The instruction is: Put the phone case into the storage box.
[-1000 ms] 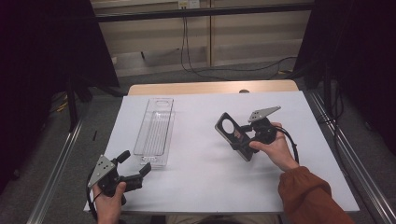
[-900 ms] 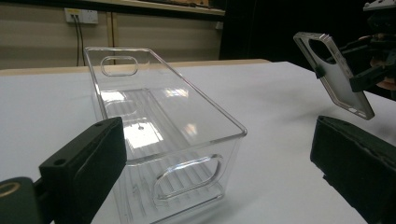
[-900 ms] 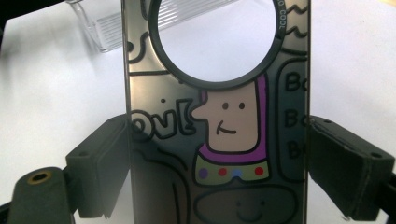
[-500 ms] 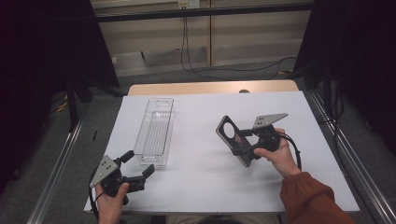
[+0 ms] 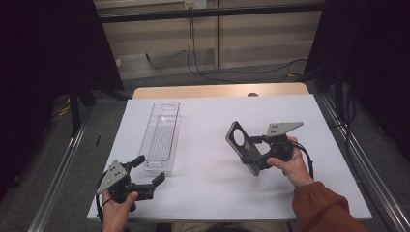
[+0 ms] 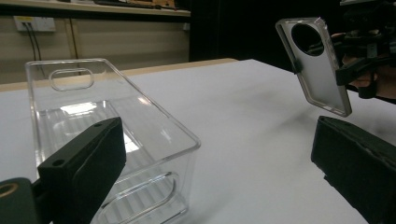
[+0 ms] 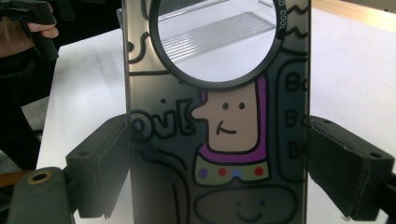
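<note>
Right claw [image 5: 251,153] pinches phone case [image 5: 243,147] by its 2 long edges, lifted off desk [image 5: 208,121] right of middle. Left claw [image 5: 147,176] spread, empty, near front-left corner. Clear bin [image 5: 161,135] empty; likely placing case inside remains.

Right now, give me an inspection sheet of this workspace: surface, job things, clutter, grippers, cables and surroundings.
Surface: white table top, flat, wooden strip at its far edge.
Job's things: clear plastic tray lying empty on the table's left half; phone case with a round hole, held above the table and tilted.
Clutter: nothing seen.
Grippers: left gripper open near the tray's near end; right gripper clamped on the case's two side edges.
Cables: one trails from each gripper; more on the floor behind.
Surroundings: dark curtains, metal rails, grey floor.
</note>
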A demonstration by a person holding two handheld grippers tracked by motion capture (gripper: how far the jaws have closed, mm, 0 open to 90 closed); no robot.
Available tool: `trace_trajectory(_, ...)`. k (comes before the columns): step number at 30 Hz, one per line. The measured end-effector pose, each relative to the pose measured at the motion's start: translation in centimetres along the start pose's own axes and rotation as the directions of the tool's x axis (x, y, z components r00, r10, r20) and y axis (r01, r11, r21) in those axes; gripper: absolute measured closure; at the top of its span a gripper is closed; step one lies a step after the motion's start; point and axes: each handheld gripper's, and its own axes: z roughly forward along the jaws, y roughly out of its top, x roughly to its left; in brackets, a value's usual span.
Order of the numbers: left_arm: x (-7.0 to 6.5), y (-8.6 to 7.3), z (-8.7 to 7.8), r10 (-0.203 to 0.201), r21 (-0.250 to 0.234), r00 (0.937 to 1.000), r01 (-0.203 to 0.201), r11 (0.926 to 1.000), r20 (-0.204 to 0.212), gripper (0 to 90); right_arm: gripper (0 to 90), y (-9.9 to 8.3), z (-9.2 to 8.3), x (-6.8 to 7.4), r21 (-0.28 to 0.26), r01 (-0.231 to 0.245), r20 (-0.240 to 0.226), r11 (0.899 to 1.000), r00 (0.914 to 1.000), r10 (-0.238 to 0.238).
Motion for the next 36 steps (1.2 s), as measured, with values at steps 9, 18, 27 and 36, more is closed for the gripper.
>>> trace_trajectory(9, -0.6, 0.4, 0.7, 0.010, 0.030, 0.9990, -0.011, 0.9995, 0.043, 4.3, 12.1, -0.4, 0.5, 0.9, -0.035, 0.022, -0.038, 0.999, 0.9990, -0.024)
trace_trajectory(18, -0.9, 0.8, 1.7, 0.015, 0.031, 0.9954, -0.018, 0.9993, 0.095, 5.2, 12.1, -0.2, 0.9, 1.8, -0.059, 0.031, -0.026, 0.998, 0.9991, -0.033)
trace_trajectory(27, -1.7, 1.8, 3.2, 0.042, 0.032, 0.9851, -0.048, 0.9983, 0.167, 6.2, 12.1, 0.0, 0.9, 2.5, -0.083, 0.047, -0.047, 0.995, 0.9976, -0.051)
trace_trajectory(36, -3.4, 2.9, 5.9, 0.069, 0.010, 0.9519, -0.075, 0.9972, 0.299, 2.8, 12.0, -0.1, 0.9, 3.2, -0.097, 0.043, -0.040, 0.994, 0.9981, -0.047)
